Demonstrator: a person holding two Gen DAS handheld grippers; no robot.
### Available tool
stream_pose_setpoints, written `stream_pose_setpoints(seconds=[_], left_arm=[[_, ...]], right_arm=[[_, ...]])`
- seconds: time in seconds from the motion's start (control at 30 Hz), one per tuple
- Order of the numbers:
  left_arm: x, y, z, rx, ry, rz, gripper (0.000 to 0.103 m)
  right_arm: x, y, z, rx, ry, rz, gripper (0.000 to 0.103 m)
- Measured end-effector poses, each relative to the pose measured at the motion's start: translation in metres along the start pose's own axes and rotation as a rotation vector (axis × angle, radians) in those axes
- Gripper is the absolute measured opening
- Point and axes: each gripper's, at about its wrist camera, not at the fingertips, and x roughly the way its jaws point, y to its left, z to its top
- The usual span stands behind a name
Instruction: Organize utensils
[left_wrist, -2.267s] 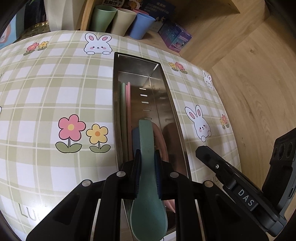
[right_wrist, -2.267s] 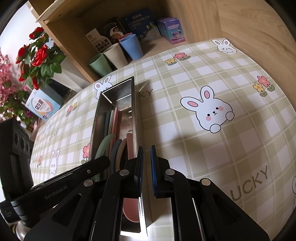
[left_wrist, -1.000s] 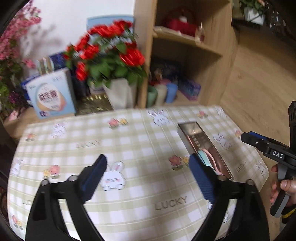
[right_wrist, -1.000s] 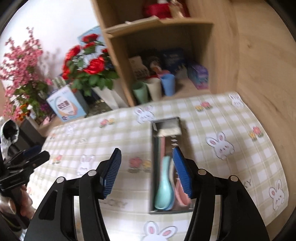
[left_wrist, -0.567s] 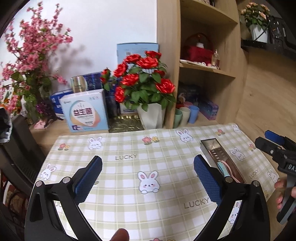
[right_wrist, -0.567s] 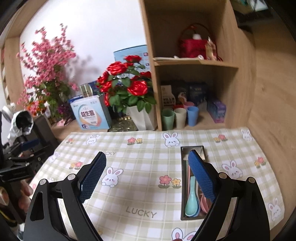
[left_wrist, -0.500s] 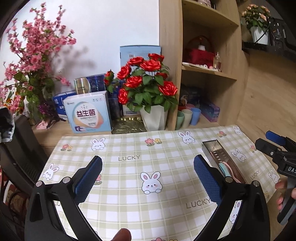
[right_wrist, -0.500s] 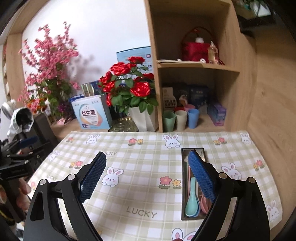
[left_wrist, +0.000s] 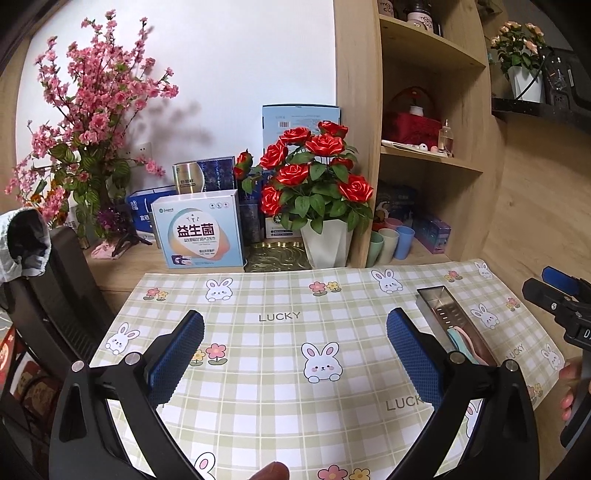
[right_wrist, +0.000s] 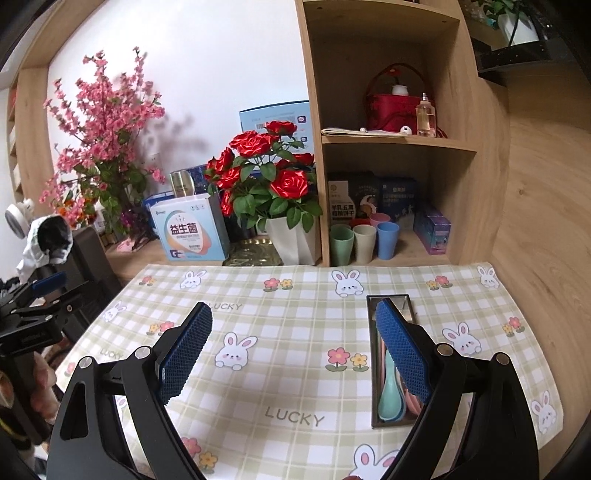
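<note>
Both grippers empty, jaws wide: left gripper (left_wrist: 295, 354), right gripper (right_wrist: 293, 354). Metal tray (right_wrist: 373, 369) with spoons (right_wrist: 388, 395) lies right of centre, long axis near-to-far, ahead of the right gripper, which is nearer. No loose utensils visible.

Spoon (right_wrist: 388, 395) released into tray (right_wrist: 373, 369), both grippers withdrawn, opened

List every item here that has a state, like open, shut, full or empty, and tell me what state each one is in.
Left gripper: fingers wide open, holding nothing.
Right gripper: fingers wide open, holding nothing.
Metal tray: lying flat on the tablecloth, holding utensils.
Teal spoon: lying in the tray.
Pink spoons: lying in the tray beside it.
Three cups: upright on the shelf.
</note>
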Motion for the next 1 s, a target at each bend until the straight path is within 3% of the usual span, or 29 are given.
stream_pose_setpoints(seconds=[1.0], left_arm=[[-0.002,0.012,-0.010,-0.031,0.033,0.028,0.097]], right_arm=[[0.009,-0.001,-0.010,0.027,0.031,0.030,0.087]])
